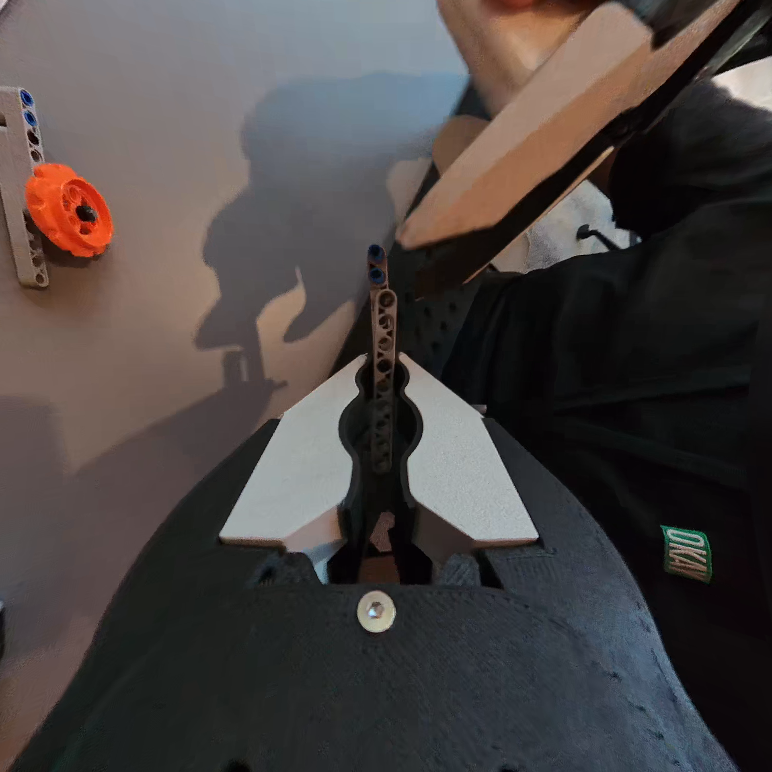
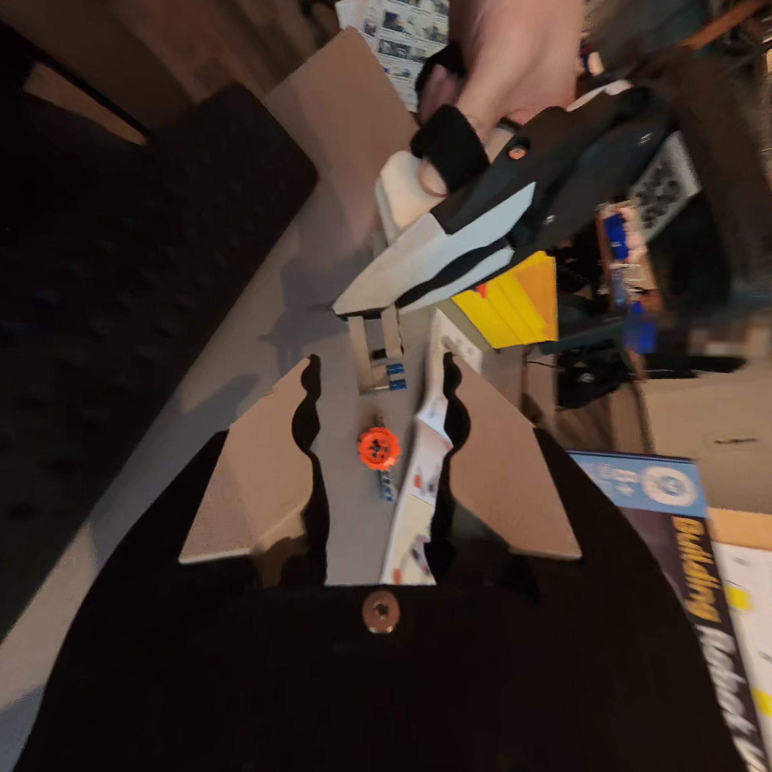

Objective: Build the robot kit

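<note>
Currently left gripper (image 1: 381,367) clenched on a grey perforated beam (image 1: 383,367) with blue pins (image 1: 376,263), held above the tabletop (image 1: 167,355). Right gripper (image 2: 378,367) spread, empty, over the orange wheel (image 2: 379,449). Risk: the thin beam could pivot in the grip.

The left gripper (image 1: 382,367) is clamped on a beam; the right gripper (image 2: 378,363) is spread wide, empty, facing it.
</note>
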Tool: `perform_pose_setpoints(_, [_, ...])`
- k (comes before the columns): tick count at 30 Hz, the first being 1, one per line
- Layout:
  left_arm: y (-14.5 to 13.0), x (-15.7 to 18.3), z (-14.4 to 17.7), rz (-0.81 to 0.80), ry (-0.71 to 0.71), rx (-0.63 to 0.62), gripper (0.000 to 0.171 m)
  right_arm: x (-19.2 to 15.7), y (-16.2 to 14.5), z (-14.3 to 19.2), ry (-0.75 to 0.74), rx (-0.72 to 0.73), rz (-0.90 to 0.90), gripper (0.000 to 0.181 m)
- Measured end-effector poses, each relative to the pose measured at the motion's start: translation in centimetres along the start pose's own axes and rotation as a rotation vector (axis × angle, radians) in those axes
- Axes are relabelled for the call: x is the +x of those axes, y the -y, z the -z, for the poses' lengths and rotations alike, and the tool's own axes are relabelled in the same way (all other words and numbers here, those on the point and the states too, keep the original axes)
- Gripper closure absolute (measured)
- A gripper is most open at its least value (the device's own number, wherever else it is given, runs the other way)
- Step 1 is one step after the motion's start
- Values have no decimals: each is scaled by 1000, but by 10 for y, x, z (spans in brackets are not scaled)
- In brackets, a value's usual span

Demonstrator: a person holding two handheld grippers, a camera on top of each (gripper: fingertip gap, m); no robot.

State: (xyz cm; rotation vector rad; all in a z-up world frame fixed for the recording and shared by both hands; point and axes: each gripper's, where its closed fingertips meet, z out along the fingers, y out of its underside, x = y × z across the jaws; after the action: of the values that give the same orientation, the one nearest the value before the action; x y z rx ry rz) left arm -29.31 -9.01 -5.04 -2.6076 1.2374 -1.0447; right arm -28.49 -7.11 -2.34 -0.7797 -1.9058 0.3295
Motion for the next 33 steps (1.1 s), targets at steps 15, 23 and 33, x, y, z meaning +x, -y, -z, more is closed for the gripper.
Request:
perform_pose_setpoints(15, [-17, 6, 14, -45, 142, -188, 166, 9, 26, -14, 672, 244, -696, 164])
perform_pose_setpoints(23, [-21, 8, 17, -52, 160, -207, 166, 1, 27, -19, 733, 272, -729, 175])
perform_pose_setpoints(33, [-8, 11, 27, -67, 168, -110, 166, 17, 29, -10, 651, 333, -737, 176])
